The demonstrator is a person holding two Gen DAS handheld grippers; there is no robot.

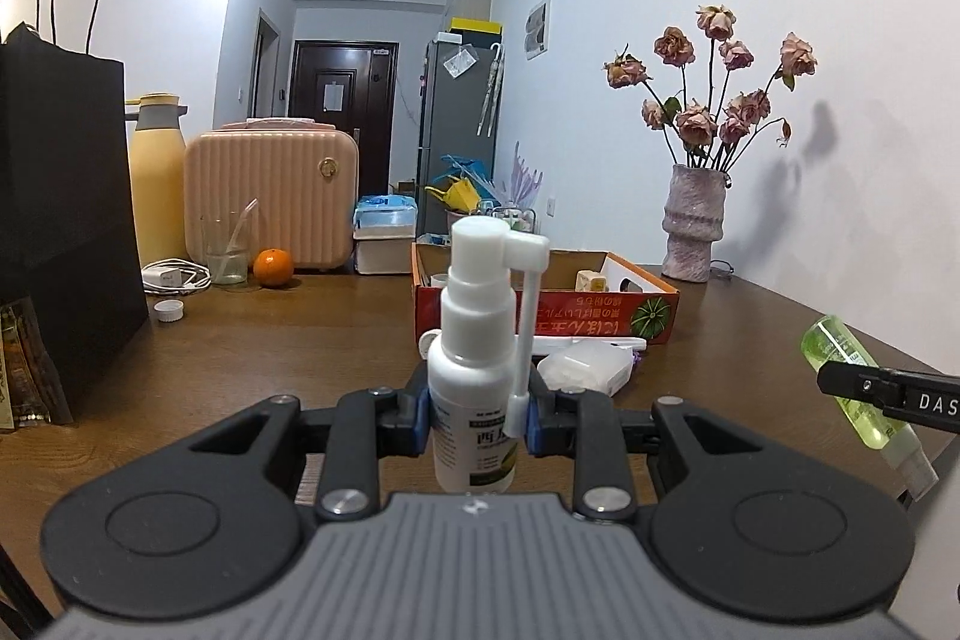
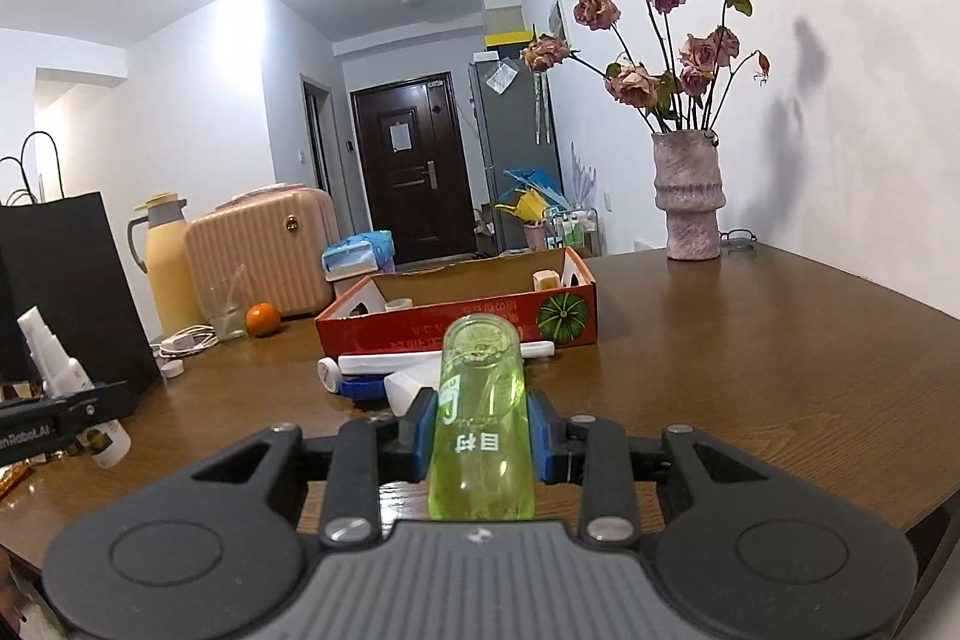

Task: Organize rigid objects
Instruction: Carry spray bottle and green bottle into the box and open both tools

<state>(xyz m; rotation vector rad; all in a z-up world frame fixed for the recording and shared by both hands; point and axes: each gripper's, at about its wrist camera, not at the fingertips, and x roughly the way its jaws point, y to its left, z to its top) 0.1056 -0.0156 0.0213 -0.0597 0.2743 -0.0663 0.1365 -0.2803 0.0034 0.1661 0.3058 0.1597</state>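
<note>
Spray bottle (image 1: 474, 370), white plastic, upright, nozzle arm folded down its right side: clamped at the body between the blue pads of the left tool (image 1: 478, 421), held above the counter (image 1: 288, 340). Seen from the right wrist view, the same bottle (image 2: 63, 376) shows at 9 o'clock, in front of the black paper bag (image 2: 66, 280).

Green bottle (image 2: 483, 424), translucent, lying along the tool's line with its base pointing forward: gripped between the blue pads of the right tool (image 2: 483, 427), clear of the counter. In the left wrist view it (image 1: 852, 382) appears at 3 o'clock, tilted, with the right tool's black finger (image 1: 882, 388) across it.

Cardboard box (image 2: 456, 316), red sides with a green pumpkin print, open top, at 12 o'clock ahead of both tools; a few small items sit inside, among them a small yellowish box (image 2: 547, 279).

Loose items on the counter just in front of the box: long white tube (image 2: 444, 358), blue-lidded round thing (image 2: 363, 388), white plastic case (image 1: 585, 367).

Counter, far side: ribbed vase (image 2: 687, 202) of dried roses at 1 o'clock; orange (image 2: 262, 319), drinking glass (image 1: 225, 250), yellow jug (image 2: 171, 262) and pink case (image 2: 264, 250) at 10 o'clock.
</note>
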